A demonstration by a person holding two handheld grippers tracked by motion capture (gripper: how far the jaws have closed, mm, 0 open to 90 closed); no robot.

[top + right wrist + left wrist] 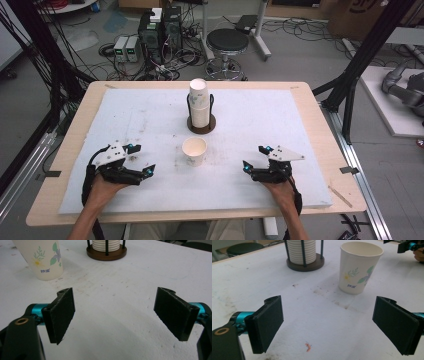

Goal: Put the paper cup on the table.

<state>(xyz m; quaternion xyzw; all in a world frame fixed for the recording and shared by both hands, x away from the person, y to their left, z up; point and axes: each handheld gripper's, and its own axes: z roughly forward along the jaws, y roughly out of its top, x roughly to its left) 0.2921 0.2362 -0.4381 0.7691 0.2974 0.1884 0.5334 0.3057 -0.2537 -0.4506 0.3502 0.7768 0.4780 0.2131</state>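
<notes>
A single paper cup (194,150) with a flower print stands upright and empty at the middle of the white mat; it is the cup (358,267) ahead of the left jaws and the cup (41,258) at the upper left of the right gripper view. Behind it a stack of paper cups (199,104) sits in a dark round holder (201,125) with upright rods. My left gripper (141,159) rests low at the cup's left, open, nothing between its jaws. My right gripper (255,158) sits at the cup's right, open and empty as well.
The white mat (280,120) covers most of the wooden table (75,120). A small orange scrap (308,347) lies on the mat between the left jaws. Beyond the table stand a black stool (227,42), computer boxes (160,30) and loose cables on the floor.
</notes>
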